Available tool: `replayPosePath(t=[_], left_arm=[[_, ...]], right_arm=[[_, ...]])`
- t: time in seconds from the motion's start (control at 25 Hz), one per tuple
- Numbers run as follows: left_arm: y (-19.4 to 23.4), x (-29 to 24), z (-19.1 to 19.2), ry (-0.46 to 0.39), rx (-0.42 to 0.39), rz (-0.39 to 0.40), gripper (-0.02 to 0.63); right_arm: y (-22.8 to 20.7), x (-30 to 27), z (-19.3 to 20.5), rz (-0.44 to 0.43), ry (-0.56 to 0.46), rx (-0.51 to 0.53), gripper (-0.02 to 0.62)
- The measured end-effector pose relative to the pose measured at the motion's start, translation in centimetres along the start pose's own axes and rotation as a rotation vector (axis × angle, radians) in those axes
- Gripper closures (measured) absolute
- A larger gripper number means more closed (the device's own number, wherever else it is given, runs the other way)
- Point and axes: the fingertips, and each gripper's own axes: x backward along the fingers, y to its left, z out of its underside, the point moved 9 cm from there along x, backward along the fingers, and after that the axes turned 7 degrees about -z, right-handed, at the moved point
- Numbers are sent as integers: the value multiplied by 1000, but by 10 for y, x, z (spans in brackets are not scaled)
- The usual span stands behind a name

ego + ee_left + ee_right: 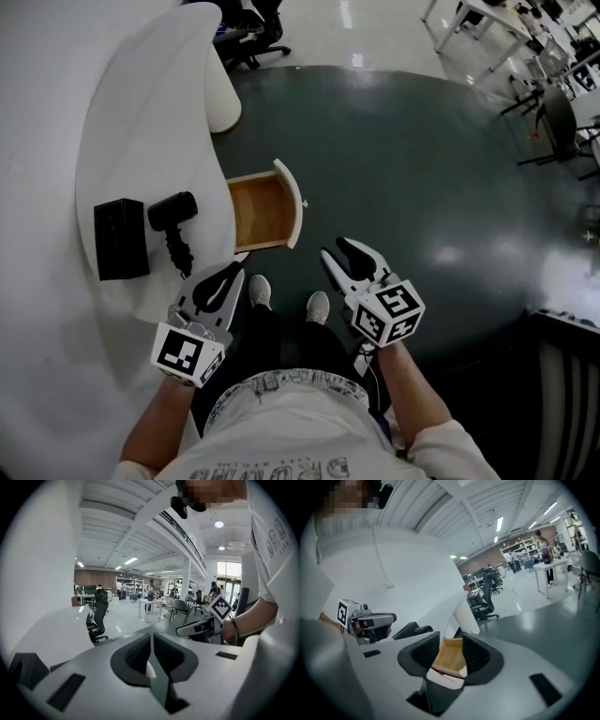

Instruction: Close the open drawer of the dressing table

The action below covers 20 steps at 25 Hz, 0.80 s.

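The white dressing table (141, 122) curves along the left of the head view. Its drawer (262, 212) stands pulled out, wooden inside, with a white front (292, 202) and a small knob (306, 202). My right gripper (336, 249) hangs open just below the drawer front, apart from it, with nothing held. In the right gripper view the drawer (450, 656) shows between the open jaws of my right gripper (450, 640). My left gripper (228, 274) is at the table's near edge, left of the drawer. Its pads meet in the left gripper view (151, 640), so it is shut and empty.
A black hairdryer (174, 210) and a black box (120, 239) lie on the tabletop left of the drawer. The person's two shoes (260, 291) stand on the dark floor below the drawer. Office chairs (253, 37) and desks (487, 28) stand far off.
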Motion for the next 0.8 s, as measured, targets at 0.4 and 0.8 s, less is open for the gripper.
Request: replayPosePath(t=[0.4,0.8], left_arm=[[40,-47,14,68,-32,154,569],[57,-76,40,142,-30,174,569]], right_arm=[[-41,-53,23,148,-37,-158,445],[-101,-103,67,167,-49,-338,457]])
